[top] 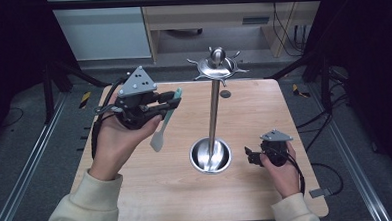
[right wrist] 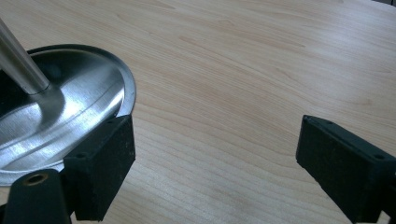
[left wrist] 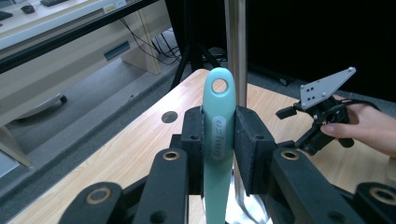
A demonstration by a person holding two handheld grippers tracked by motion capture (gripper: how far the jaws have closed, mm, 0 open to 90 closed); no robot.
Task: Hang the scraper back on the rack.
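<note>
A teal spatula hangs above the table's left half, its pale blade pointing down toward the wood. My left gripper is shut on its handle; in the left gripper view both pads clamp the teal spatula just below the hanging hole. A steel utensil stand rises from a round dish base at the table's middle, with hooks around its top. My right gripper rests low beside the base, jaws wide apart over bare wood.
The wooden table has a small round hole near its far edge. A desk and cables stand beyond the table. Metal frame rails run along both sides. The stand's pole rises just behind the spatula.
</note>
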